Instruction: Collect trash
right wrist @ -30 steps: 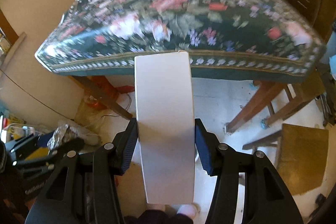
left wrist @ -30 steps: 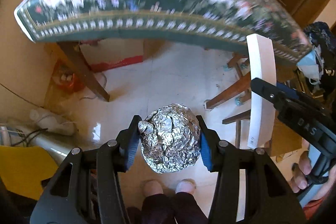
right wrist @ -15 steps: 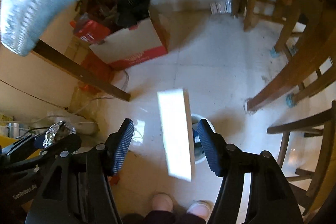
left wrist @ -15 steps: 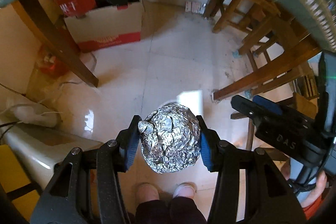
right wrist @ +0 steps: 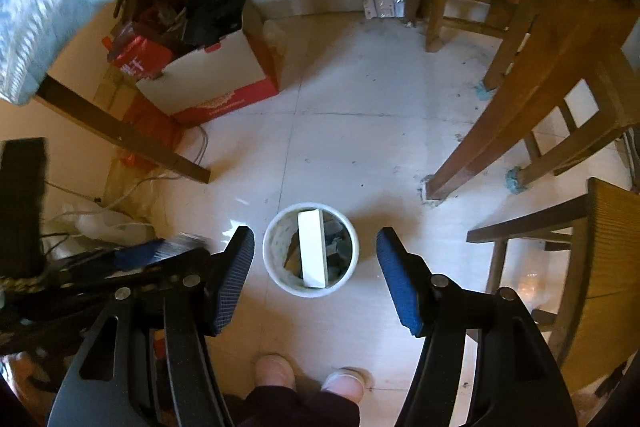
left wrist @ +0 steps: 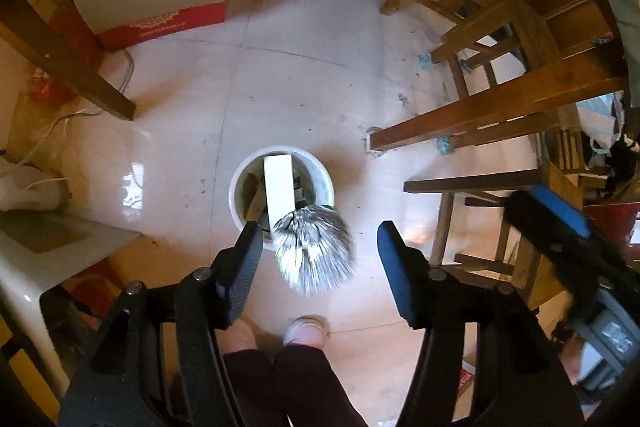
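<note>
- Foil ball [left wrist: 314, 251], blurred, hangs loose between the left gripper [left wrist: 320, 255] jaws, which have just been opening; neither pad touches it.
- White bin [right wrist: 310, 249] on the floor holds the white box [right wrist: 312, 253].
- Right gripper [right wrist: 316, 267] jaws stand apart, with nothing gripped, above the bin.

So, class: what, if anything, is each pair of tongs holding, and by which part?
Nothing. The left tongs, just opened, flank the blurred foil ball without touching it. The right tongs are empty; the white box stands in the bin.
</note>
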A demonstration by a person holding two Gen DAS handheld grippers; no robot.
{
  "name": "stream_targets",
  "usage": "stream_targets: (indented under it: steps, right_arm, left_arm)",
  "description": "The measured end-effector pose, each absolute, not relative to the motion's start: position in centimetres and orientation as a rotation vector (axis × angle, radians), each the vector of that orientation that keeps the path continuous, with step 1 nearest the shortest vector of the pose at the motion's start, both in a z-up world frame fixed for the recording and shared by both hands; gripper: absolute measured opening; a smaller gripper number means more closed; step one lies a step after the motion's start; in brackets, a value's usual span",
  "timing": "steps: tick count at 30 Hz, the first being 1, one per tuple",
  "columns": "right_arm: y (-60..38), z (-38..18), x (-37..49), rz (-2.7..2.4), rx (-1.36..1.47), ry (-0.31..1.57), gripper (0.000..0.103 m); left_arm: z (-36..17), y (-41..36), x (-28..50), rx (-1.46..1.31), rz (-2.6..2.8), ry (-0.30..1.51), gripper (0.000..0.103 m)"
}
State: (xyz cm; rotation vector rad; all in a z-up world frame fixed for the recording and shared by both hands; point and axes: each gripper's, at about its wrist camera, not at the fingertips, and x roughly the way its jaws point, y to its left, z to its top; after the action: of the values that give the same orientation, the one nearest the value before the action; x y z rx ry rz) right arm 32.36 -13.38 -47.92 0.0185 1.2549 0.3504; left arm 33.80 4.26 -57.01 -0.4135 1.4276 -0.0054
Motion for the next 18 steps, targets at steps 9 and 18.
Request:
stream_targets:
  steps: [9, 18]
  right_arm:
    - [-14.7, -41.5, 31.5, 0.355, 0.037, 1.204, 0.060]
    - [-15.5, -29.0, 27.8, 0.398, 0.000, 1.081, 0.060]
  left_arm:
    - [-48.7, 3.7, 32.4, -0.329, 0.032, 1.337, 0.059]
    - [-32.2, 3.0, 27.4, -0.288, 0.056, 1.145, 0.059]
